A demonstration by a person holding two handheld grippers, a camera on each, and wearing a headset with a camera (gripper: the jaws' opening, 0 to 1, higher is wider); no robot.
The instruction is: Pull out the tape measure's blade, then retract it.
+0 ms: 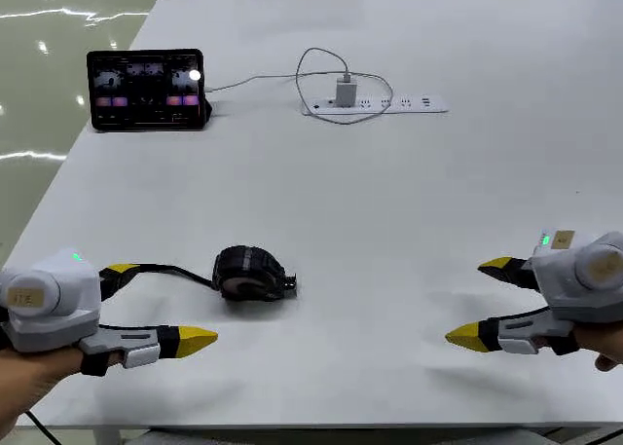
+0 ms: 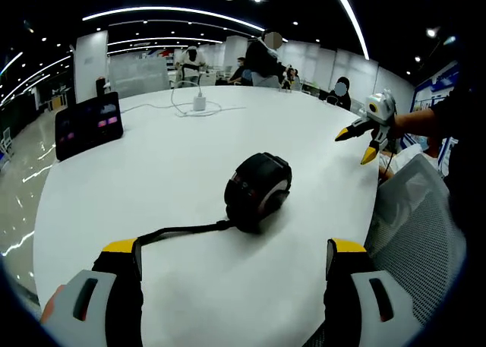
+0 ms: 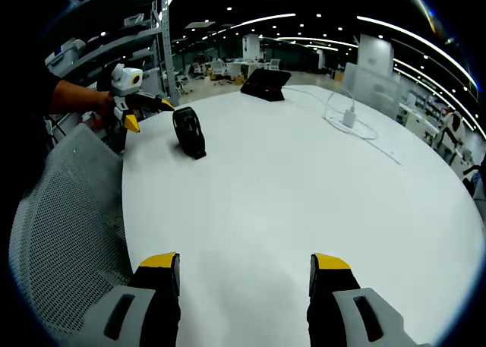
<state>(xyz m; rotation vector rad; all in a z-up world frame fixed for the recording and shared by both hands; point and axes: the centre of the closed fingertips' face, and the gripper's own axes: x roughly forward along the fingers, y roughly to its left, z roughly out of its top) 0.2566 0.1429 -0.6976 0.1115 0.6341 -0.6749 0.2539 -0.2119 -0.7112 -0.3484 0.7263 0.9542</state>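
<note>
Near the table's (image 1: 389,202) front edge, left of its middle, the tape measure (image 1: 251,274) lies with its blade wound in. Its black strap (image 1: 165,271) trails to one jaw of the left gripper (image 1: 164,303), whose jaws stand apart and grip nothing. The right gripper (image 1: 475,301), also spread and empty, hovers well apart toward the front right corner. Unless the case is pinned, tugging the blade would likely drag it across the smooth top, and a loose pinch could let the blade snap back.
</note>
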